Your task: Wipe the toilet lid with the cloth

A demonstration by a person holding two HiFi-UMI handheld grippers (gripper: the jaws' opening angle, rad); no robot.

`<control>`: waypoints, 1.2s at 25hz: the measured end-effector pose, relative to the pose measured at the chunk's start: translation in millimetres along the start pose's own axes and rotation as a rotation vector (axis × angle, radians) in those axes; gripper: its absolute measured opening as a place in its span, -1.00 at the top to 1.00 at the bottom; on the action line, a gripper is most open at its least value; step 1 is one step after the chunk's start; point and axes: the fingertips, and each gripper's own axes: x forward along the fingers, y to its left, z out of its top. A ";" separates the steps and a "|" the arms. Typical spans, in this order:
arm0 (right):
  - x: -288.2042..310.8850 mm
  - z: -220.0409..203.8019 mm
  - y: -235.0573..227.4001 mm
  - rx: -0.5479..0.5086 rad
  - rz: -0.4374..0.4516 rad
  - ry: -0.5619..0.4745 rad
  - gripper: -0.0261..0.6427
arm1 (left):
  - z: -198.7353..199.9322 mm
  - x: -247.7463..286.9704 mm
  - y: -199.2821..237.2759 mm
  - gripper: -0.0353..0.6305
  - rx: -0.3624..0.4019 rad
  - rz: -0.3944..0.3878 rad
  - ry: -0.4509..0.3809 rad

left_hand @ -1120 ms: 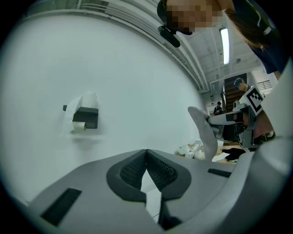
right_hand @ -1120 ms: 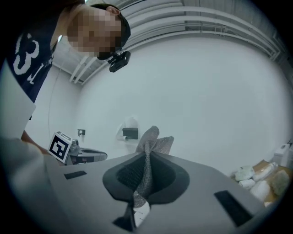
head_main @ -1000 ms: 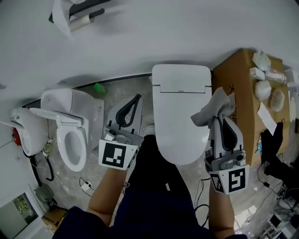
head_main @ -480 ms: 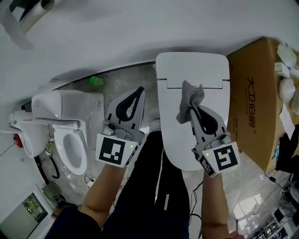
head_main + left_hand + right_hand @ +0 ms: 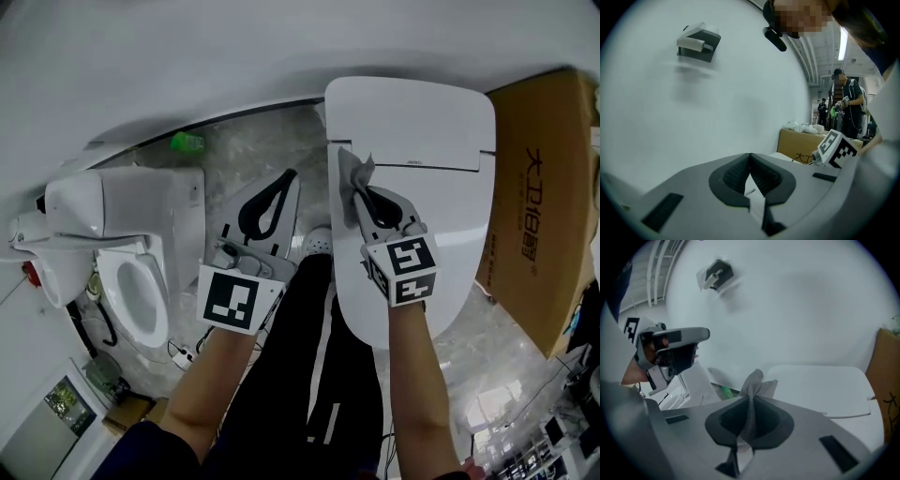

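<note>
The white toilet with its lid [image 5: 441, 216] shut fills the right of the head view. My right gripper [image 5: 362, 195] is over the lid's left rear part and is shut on a grey cloth [image 5: 353, 178], which sticks out past the tips near the hinge line. In the right gripper view the cloth [image 5: 757, 382] stands up between the closed jaws of the right gripper [image 5: 751, 401], with the lid [image 5: 820, 387] beyond. I cannot tell if the cloth touches the lid. My left gripper [image 5: 282, 180] hangs left of the toilet over the floor. The left gripper [image 5: 750, 158] is shut and holds nothing.
A second toilet [image 5: 131, 281] with an open seat stands at the left. A large cardboard box [image 5: 548, 187] stands right of the lidded toilet. A green bottle [image 5: 187, 142] lies on the floor by the wall. A holder [image 5: 698, 41] hangs on the white wall.
My right gripper has carried the cloth from the toilet's right side leftward and forward onto the lid's left rear part. The left gripper has stayed beside the toilet.
</note>
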 end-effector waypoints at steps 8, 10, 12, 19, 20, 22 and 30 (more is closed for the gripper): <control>68.8 -33.8 -19.4 -0.038 -0.059 0.112 0.81 | -32.8 1.7 8.4 0.85 0.010 -0.011 0.059; 76.9 -38.2 -19.5 -0.087 -0.076 0.130 0.81 | -35.7 3.5 8.4 0.85 0.008 -0.012 0.063; 83.3 -41.5 -18.2 -0.137 -0.095 0.133 0.80 | -40.1 3.9 8.9 0.85 0.018 -0.020 0.076; 87.9 -42.5 -14.8 -0.351 -0.099 0.124 0.81 | -41.2 9.9 12.2 0.85 0.010 -0.013 0.077; 86.6 -43.2 -16.9 -0.365 -0.093 0.125 0.81 | -42.6 10.9 10.9 0.86 0.018 -0.018 0.084; 82.3 -44.5 -25.4 -0.377 -0.089 0.122 0.80 | -43.6 14.2 7.8 0.85 0.024 -0.026 0.091; 40.8 -58.6 -92.9 -0.351 -0.142 0.114 0.81 | -42.8 28.4 -9.1 0.85 0.029 -0.054 0.087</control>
